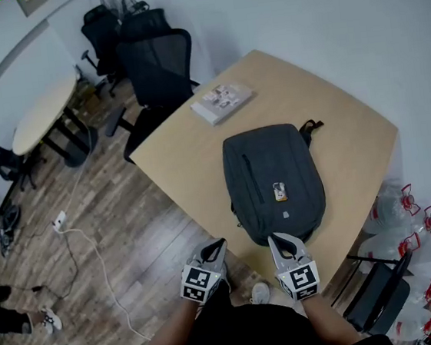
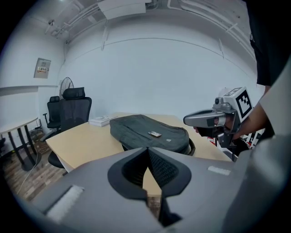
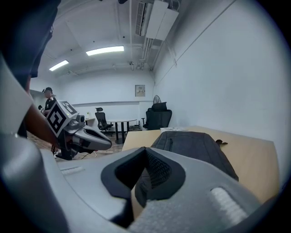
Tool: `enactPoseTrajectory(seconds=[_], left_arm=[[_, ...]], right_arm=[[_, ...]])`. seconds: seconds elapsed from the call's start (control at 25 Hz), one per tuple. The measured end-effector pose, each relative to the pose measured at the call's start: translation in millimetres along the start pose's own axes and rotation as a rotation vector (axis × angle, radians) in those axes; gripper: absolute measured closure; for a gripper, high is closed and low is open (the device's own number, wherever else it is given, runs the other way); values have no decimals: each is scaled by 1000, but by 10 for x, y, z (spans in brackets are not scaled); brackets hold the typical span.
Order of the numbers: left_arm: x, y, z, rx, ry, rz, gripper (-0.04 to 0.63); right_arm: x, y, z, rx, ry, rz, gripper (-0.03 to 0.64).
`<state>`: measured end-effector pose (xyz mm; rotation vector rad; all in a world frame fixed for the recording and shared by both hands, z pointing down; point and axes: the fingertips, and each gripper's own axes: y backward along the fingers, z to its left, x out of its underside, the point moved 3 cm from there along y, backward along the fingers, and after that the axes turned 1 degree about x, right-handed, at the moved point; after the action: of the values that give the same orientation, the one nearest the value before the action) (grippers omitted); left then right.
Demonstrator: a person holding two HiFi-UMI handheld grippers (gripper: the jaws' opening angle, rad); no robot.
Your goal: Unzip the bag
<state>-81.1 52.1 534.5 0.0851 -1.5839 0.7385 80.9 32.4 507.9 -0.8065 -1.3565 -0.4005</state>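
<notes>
The table (image 1: pixel 351 144) holds the bag (image 1: pixel 274 177); left gripper (image 1: pixel 217 245) and right gripper (image 1: pixel 277 238) are closed, empty; unopened, they could just shove the bag.

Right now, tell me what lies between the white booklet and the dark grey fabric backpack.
Nothing: in the head view, only bare light wooden tabletop separates the white booklet from the dark grey fabric backpack.

No legible txt: tag (image 1: pixel 279 191) on bag (image 1: pixel 291 159), booklet (image 1: pixel 223 102), wall notice (image 2: pixel 42 68) all too small/blurred.
</notes>
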Motion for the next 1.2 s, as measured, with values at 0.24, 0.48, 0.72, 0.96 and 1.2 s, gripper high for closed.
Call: enactPoseTrajectory(seconds=[0.24, 0.48, 0.72, 0.96, 1.2], left_arm=[[-40, -278, 287, 92, -22, 34, 576], [4, -543, 455, 207, -47, 68, 576], [76, -750, 528, 352, -104, 102, 577], [189, -901, 493, 472, -187, 150, 575], [406, -960, 265, 508, -289, 226, 536]], right_arm=[[-31, -263, -117, 72, -5, 31, 614], [16, -425, -194, 167, -27, 77, 614], [70, -523, -182, 282, -56, 115, 614], [127, -529, -146, 338, -44, 155, 614], [268, -446, -71, 304, -73, 189, 614]])
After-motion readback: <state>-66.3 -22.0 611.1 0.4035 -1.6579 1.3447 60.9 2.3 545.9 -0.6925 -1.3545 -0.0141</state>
